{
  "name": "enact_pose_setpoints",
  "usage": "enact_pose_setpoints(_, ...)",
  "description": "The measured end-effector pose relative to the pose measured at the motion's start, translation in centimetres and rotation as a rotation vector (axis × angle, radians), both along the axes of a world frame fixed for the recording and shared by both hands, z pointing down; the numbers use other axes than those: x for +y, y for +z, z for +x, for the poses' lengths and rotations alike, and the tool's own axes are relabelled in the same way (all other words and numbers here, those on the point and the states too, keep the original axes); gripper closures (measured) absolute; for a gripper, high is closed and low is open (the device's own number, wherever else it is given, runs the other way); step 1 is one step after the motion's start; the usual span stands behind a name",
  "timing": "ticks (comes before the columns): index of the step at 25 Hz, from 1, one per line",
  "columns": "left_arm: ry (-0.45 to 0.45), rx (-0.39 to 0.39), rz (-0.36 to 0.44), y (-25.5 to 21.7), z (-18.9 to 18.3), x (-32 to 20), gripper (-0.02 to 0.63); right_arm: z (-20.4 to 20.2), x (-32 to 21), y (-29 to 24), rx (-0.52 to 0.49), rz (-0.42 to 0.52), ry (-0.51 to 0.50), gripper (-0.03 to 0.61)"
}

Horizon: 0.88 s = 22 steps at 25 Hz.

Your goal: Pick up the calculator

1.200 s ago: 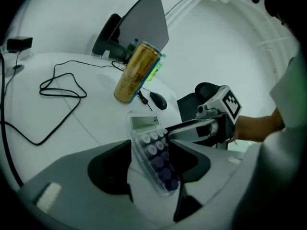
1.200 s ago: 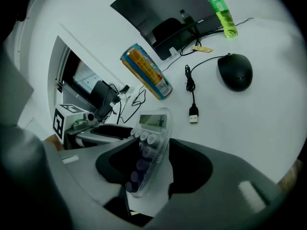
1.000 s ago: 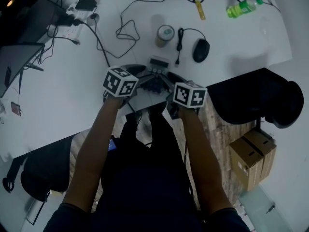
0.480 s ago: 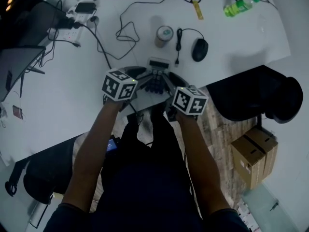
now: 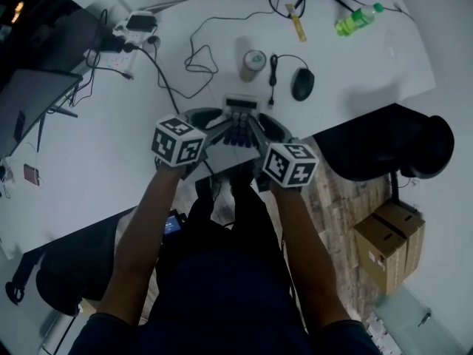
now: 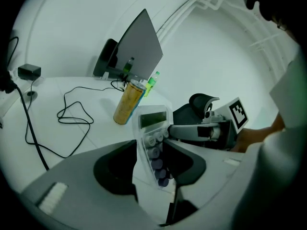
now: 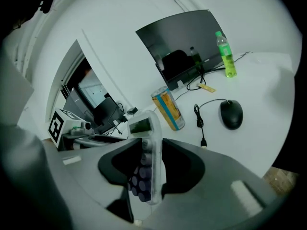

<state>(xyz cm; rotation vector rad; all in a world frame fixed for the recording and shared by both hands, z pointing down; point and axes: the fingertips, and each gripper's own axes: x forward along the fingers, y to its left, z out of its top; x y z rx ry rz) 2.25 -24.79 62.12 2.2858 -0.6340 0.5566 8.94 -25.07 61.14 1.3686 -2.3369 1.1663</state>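
The calculator (image 5: pixel 238 120), clear-cased with a grey display and dark round keys, hangs over the white desk's near edge between both grippers. My left gripper (image 5: pixel 219 124) is shut on its left side; in the left gripper view the calculator (image 6: pixel 152 137) stands edge-on, filling the gap of the left gripper (image 6: pixel 154 163). My right gripper (image 5: pixel 258 129) grips its right side. In the right gripper view the calculator (image 7: pixel 147 150) sits between the closing jaws of the right gripper (image 7: pixel 147 166), and the pads touch its faces.
On the desk (image 5: pixel 111 146) behind stand a can (image 5: pixel 253 59), a wired mouse (image 5: pixel 302 84), a green bottle (image 5: pixel 358 18), loose black cables (image 5: pixel 194 56) and a power strip (image 5: pixel 127 29). A laptop (image 5: pixel 29 98) sits left. A black chair (image 5: pixel 384 143) and cardboard box (image 5: pixel 388 235) are right.
Both grippers have risen toward the camera with the calculator between them. The right gripper has rolled a little and its jaws have narrowed onto the calculator.
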Motion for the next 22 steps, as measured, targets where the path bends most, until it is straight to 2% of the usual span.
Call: enact_pose_setpoints(22, 0.0, 0.134, 0.285, -15.7, -2.5, 1.5, 0.46, -2.5, 1.6, -17.1, 0.066, 0.328, -0.016, 0.439)
